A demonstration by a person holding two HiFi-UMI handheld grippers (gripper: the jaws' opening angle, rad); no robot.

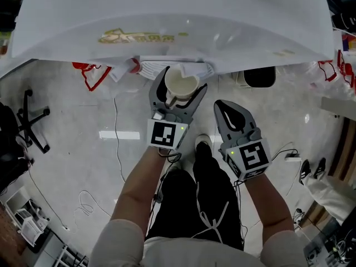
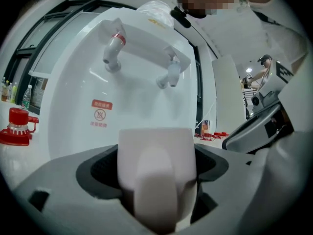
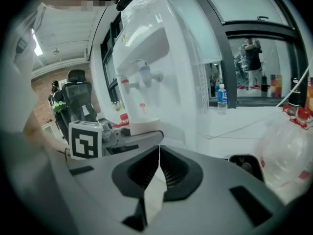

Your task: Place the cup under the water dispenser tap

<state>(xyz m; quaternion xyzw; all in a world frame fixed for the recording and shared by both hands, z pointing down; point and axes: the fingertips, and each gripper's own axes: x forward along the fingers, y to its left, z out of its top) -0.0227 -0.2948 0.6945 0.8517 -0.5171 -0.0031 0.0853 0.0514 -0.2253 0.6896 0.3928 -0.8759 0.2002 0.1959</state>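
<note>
A white cup (image 1: 182, 84) sits upright between the jaws of my left gripper (image 1: 179, 89), which is shut on its sides. In the left gripper view the cup (image 2: 155, 173) fills the lower middle. Beyond it stands the white water dispenser (image 2: 88, 146), with a red-ringed tap (image 2: 113, 50) and a second tap (image 2: 169, 75) higher than the cup. My right gripper (image 1: 224, 107) hangs to the right of the cup, shut and empty. In the right gripper view its fingertips (image 3: 159, 153) meet, and the dispenser (image 3: 146, 43) rises to the left.
The dispenser's broad white top (image 1: 167, 21) spans the upper head view. An office chair (image 1: 30, 121) stands at left, and cables (image 1: 117, 143) trail over the floor. A small water bottle (image 3: 222, 100) and a large clear plastic bottle (image 3: 288, 153) lie to the right.
</note>
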